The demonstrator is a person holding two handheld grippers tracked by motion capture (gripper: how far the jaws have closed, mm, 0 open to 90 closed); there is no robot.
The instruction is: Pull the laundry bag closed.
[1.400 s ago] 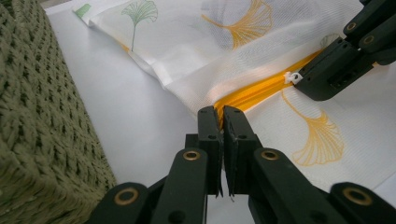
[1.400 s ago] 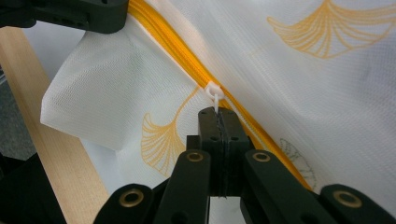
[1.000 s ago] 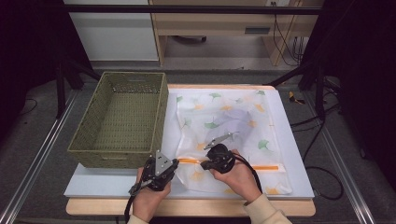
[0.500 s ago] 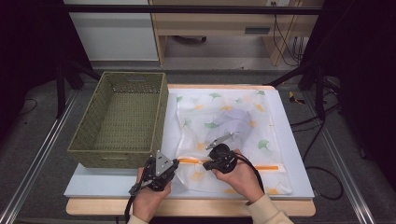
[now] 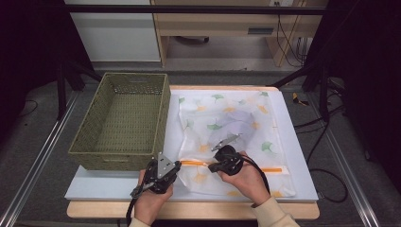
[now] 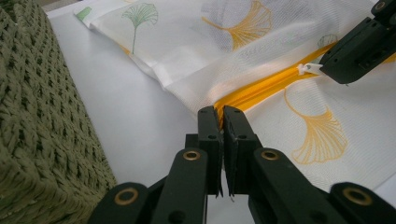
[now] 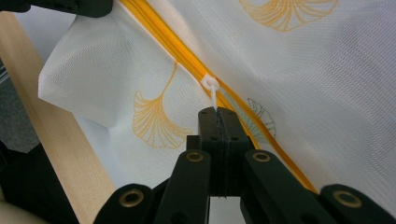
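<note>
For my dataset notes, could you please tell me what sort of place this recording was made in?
Probably a lab or workshop set up for recording: a white table framed by metal rails, loose cables on the floor behind, and a plain wooden desk.

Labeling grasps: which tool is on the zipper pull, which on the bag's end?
The right tool pinches the white pull. The left tool clamps the orange zipper at the bag's edge.

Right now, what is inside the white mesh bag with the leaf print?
Through the mesh bag a pale greyish-purple shape shows faintly, probably folded cloth. The fabric blurs it, so what it is cannot be told.
</note>
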